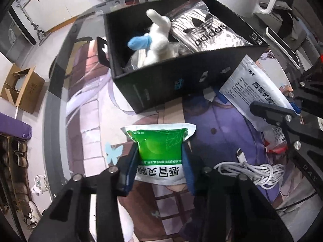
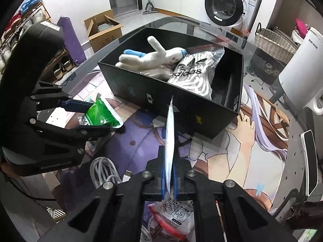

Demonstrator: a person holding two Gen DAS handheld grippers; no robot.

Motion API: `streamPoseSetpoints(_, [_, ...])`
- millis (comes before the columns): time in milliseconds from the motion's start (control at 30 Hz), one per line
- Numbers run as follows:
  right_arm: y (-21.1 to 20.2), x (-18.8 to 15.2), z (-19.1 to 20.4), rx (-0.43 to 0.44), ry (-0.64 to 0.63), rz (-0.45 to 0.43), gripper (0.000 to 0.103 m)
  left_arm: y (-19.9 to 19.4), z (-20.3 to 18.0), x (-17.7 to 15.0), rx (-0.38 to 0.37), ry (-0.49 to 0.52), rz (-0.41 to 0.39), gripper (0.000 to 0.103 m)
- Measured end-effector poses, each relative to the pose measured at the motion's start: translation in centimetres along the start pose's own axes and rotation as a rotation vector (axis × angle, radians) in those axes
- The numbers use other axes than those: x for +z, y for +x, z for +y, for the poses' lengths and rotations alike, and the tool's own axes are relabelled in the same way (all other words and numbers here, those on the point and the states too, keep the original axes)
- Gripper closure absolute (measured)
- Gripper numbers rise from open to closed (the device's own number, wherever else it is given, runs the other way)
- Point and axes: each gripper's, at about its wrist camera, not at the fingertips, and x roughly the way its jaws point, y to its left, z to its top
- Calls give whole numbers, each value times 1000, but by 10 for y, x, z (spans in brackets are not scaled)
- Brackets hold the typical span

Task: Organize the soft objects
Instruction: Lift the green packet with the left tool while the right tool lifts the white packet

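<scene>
Green 感冒灵 sachet (image 1: 159,147), adidas bag (image 1: 203,30)

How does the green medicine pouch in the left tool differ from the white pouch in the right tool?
The green-and-white foil pouch has a bright green upper panel; the white foil pouch is mostly white with dark print. The left tool grips the green pouch across its width, its face to that camera; the right tool pinches the white pouch flat, edge-on to its own camera. Both are sealed soft packets, still outside the black box.
</scene>
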Motion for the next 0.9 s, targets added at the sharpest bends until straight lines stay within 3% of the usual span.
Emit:
streamPoseSetpoints(400, [-21,2,8,10,-12,-75,97,-34,-4,-7,-14,18,-121,69])
streamPoseSetpoints(667, [-60,10,6,-2,14,-257,97,-85,-12,-15,31,57,-352,69])
streamPoseSetpoints(900, [-94,13,7,-24,41,-410,97,-116,-7,-22,46,46,-479,69])
